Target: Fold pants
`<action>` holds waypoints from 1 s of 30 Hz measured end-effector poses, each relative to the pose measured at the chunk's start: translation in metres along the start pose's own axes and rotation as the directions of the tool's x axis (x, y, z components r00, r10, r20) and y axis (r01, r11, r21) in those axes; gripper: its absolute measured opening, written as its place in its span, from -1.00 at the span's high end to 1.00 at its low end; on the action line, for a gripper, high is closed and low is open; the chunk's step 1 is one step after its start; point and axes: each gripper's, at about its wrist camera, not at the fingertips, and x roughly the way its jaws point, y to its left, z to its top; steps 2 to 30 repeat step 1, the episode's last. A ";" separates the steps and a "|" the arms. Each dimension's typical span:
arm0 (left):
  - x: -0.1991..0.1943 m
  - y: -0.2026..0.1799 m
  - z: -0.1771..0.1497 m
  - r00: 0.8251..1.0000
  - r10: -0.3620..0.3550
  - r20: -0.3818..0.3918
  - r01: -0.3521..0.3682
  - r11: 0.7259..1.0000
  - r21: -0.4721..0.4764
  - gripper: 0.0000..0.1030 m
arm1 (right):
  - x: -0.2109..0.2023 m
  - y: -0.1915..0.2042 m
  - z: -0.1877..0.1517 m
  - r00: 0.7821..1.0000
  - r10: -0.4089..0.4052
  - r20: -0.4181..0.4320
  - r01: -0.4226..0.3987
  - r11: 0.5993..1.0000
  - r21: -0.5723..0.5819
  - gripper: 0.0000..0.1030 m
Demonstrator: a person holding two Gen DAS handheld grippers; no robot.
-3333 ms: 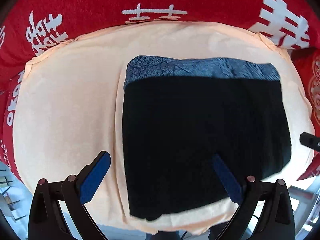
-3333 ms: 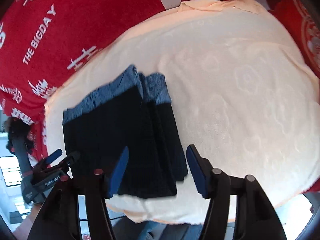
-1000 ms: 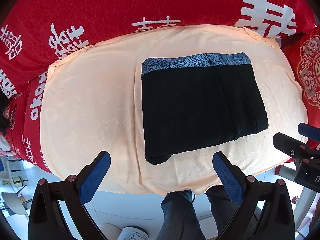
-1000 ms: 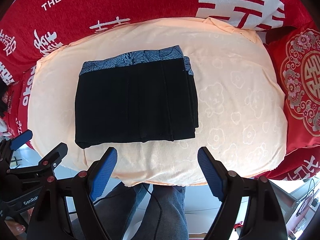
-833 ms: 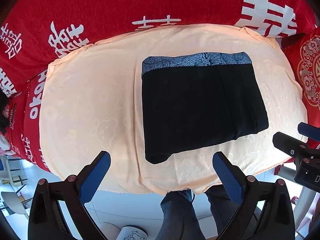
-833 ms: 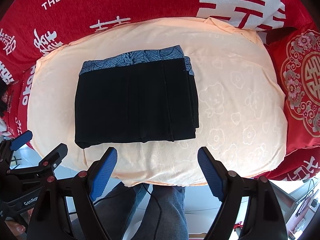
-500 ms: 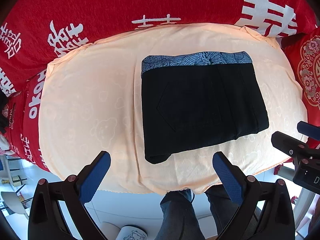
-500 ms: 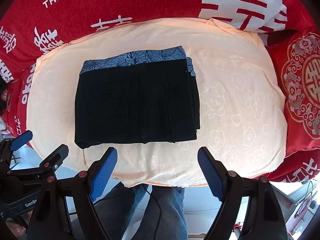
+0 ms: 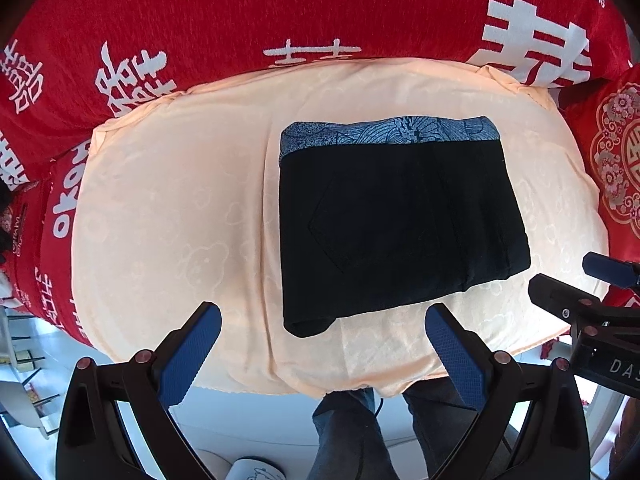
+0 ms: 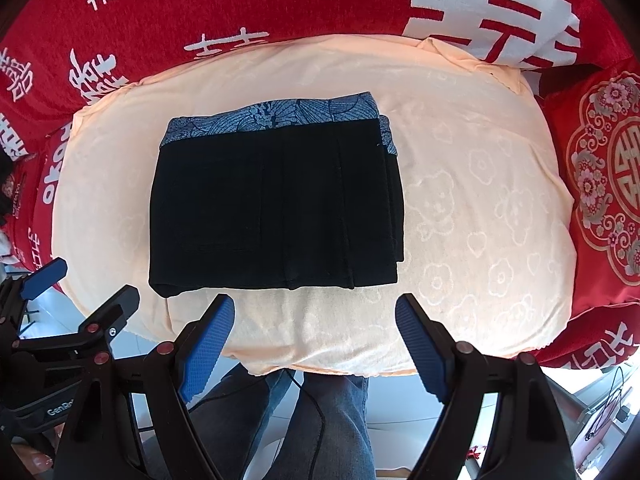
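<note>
1. The worktop is covered by a peach towel [image 9: 168,216], embossed with bears and flowers, laid over a red cloth [image 9: 280,12] with white lettering. The towel's near edge hangs over the worktop's front, and a person's jeans-clad legs [image 10: 324,420] stand just below it.
2. Wide bare towel lies left of the folded pants [image 9: 396,216] in the left wrist view and right of them in the right wrist view; a narrower strip runs between the pants and the near edge.
3. A red cushion [image 10: 604,184] with a gold medallion sits against the towel's right side.
4. The pants are black, folded into a compact rectangle, with a blue patterned waistband [image 10: 276,120] along the far side. Stacked layer edges show at the right side, and a pocket seam on top.
5. The left hand-held gripper [image 9: 320,360] hangs over the near edge, jaws spread wide, holding nothing.
6. The right hand-held gripper [image 10: 316,344] is likewise wide open and empty, clear of the pants.
</note>
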 end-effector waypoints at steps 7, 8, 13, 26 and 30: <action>0.001 0.000 0.000 1.000 0.005 -0.004 -0.005 1.000 0.003 -0.99 | 0.000 0.000 0.000 1.000 0.000 0.000 0.000 1.000 0.000 -0.65; 0.001 0.000 0.000 1.000 0.005 -0.004 -0.005 1.000 0.003 -0.99 | 0.000 0.000 0.000 1.000 0.000 0.000 0.000 1.000 0.000 -0.65; 0.001 0.000 0.000 1.000 0.005 -0.004 -0.005 1.000 0.003 -0.99 | 0.000 0.000 0.000 1.000 0.000 0.000 0.000 1.000 0.000 -0.65; 0.001 0.000 0.000 1.000 0.005 -0.004 -0.005 1.000 0.003 -0.99 | 0.000 0.000 0.000 1.000 0.000 0.000 0.000 1.000 0.000 -0.65; 0.001 0.000 0.000 1.000 0.005 -0.004 -0.005 1.000 0.003 -0.99 | 0.000 0.000 0.000 1.000 0.000 0.000 0.000 1.000 0.000 -0.65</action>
